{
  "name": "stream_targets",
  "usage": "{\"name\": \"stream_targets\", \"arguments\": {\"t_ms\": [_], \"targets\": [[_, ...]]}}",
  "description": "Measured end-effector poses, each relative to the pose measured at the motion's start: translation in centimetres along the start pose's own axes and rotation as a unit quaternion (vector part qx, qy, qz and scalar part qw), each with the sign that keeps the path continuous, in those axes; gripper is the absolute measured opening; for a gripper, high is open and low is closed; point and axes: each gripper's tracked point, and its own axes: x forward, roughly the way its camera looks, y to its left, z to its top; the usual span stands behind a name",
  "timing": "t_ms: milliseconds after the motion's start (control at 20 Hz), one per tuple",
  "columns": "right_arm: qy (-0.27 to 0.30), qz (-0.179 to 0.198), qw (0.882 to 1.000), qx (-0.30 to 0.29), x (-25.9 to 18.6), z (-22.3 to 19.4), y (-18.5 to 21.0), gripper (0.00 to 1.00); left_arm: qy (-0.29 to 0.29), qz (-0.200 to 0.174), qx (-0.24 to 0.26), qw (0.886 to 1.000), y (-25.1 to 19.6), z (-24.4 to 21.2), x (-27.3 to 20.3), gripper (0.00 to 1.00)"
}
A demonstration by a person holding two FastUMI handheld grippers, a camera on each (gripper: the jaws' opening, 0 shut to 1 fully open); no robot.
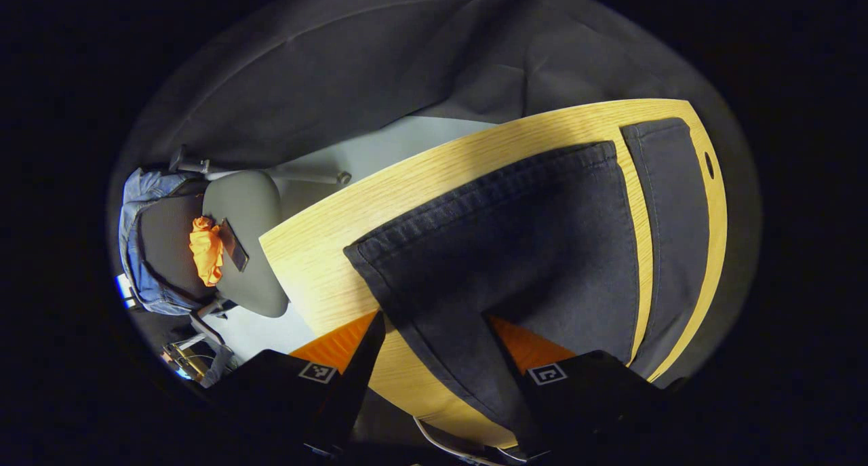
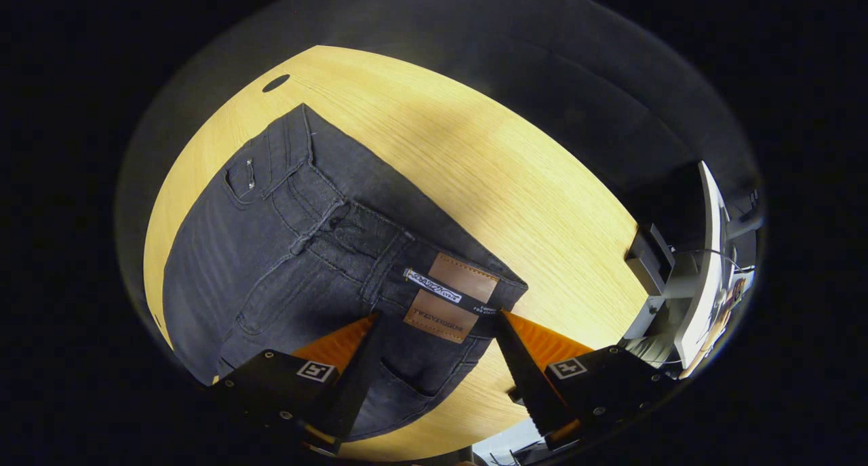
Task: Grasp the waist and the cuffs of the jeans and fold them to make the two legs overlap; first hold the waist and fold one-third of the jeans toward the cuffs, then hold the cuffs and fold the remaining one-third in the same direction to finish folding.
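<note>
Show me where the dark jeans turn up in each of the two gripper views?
Left gripper view: the jeans fill the centre, two legs with cuffs toward the top, running down between the open jaws.
Right gripper view: the waist end with its leather patch lies centre-left, just ahead of the open jaws.
Shared landmark: the wooden table with its dark oval hole.

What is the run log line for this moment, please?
jeans: flat on table, legs apart | left gripper: open over cuff | right gripper: open over waist | fold: not begun
</note>
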Motion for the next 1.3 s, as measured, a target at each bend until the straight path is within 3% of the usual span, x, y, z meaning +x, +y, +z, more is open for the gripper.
{"name": "stream_targets", "arguments": {"t_ms": [400,600,650,700,750,800,850,900,950,1000,1150,1200,1300], "targets": [[0.037,0.013,0.999,0.038,-0.2,-1.6,-1.3,1.0,-0.001,-0.002,0.012,1.0,-0.4,0.0,-0.4,0.83],[0.04,0.012,0.998,0.052,0.0,-1.3,-0.7,0.93,-0.003,-0.003,0.03,1.0,-1.0,0.3,-0.5,0.83],[0.048,0.013,0.997,0.056,0.1,-1.6,-0.3,0.81,-0.015,-0.006,0.043,0.999,-1.6,0.3,-0.4,0.65],[0.061,0.016,0.996,0.062,0.1,-1.7,-0.2,0.77,-0.029,-0.016,0.041,0.999,-2.4,0.3,-0.2,0.46],[0.063,0.025,0.995,0.076,0.1,-1.7,0.2,0.65,-0.034,-0.021,0.035,0.999,-3.1,0.4,-0.8,0.27],[0.067,0.036,0.994,0.083,0.0,-1.7,0.5,0.45,-0.043,-0.031,0.039,0.998,-3.5,0.5,-0.7,0.09],[0.061,0.05,0.993,0.083,0.1,-1.5,0.5,0.31,-0.058,-0.062,0.038,0.996,-4.3,0.8,-0.7,0.08],[0.062,0.07,0.992,0.084,-0.1,-1.7,0.6,0.32,-0.069,-0.103,0.03,0.992,-5.3,0.7,-0.9,0.08],[0.062,0.099,0.988,0.104,-0.1,-1.8,1.0,0.32,-0.083,-0.138,0.023,0.987,-6.3,1.6,-1.6,0.01],[0.068,0.129,0.981,0.128,-0.6,-1.8,1.4,0.32,-0.089,-0.159,0.021,0.983,-6.8,1.4,-1.3,0.01],[0.032,0.184,0.967,0.173,-1.6,-0.4,1.2,0.32,-0.123,-0.205,0.04,0.97,-6.6,0.9,-2.4,0.01],[0.025,0.197,0.961,0.19,-2.0,-0.3,1.8,0.13,-0.135,-0.221,0.047,0.965,-7.0,0.7,-3.1,0.01],[0.022,0.229,0.95,0.209,-2.8,-0.4,2.5,0.13,-0.149,-0.24,0.056,0.958,-7.0,0.4,-4.5,0.01]]}}
